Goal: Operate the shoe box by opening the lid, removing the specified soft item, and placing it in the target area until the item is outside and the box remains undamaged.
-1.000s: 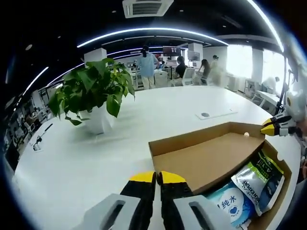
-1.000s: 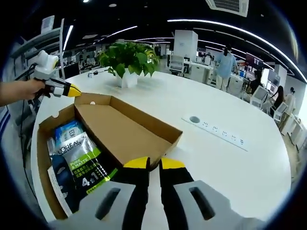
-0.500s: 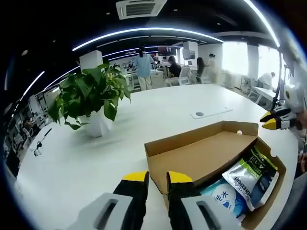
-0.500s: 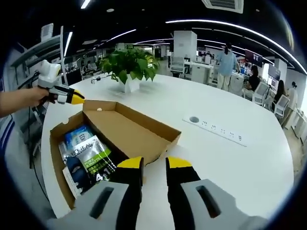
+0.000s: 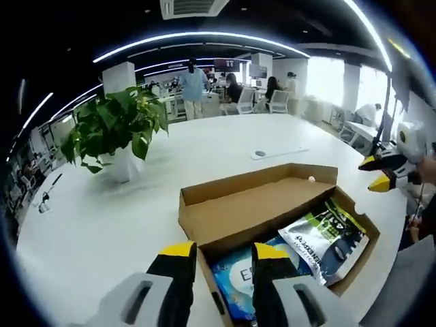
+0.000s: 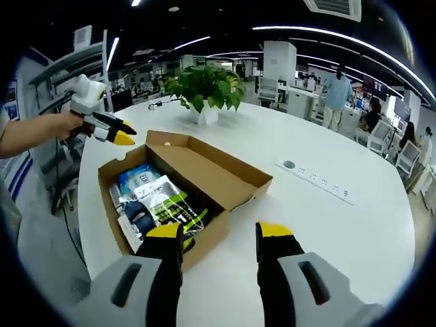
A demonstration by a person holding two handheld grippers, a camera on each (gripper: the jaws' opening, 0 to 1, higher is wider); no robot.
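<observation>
- An open-plan office with strip ceiling lights surrounds a large round white table (image 6: 354, 225); a leafy green potted plant in a white pot (image 5: 109, 133) stands well beyond the left gripper, and people sit and stand at desks far behind.
- The brown cardboard shoe box (image 6: 238, 178) lies open just ahead of the right gripper (image 6: 219, 235), its lid folded back, soft plastic pouches inside.
- The right gripper's yellow-tipped jaws stand wide apart, holding nothing.
- The left gripper (image 5: 219, 251) is also parted and empty, straddling the box's near corner.
- Risk: jaws closing on the thin cardboard wall could crease or tear it; the slick green-and-white pouch (image 5: 325, 234) may slip.
- Writing: the blue pouch (image 5: 240, 278) shows a large letter, possibly "E"; the green pouch's print is too small to read.
</observation>
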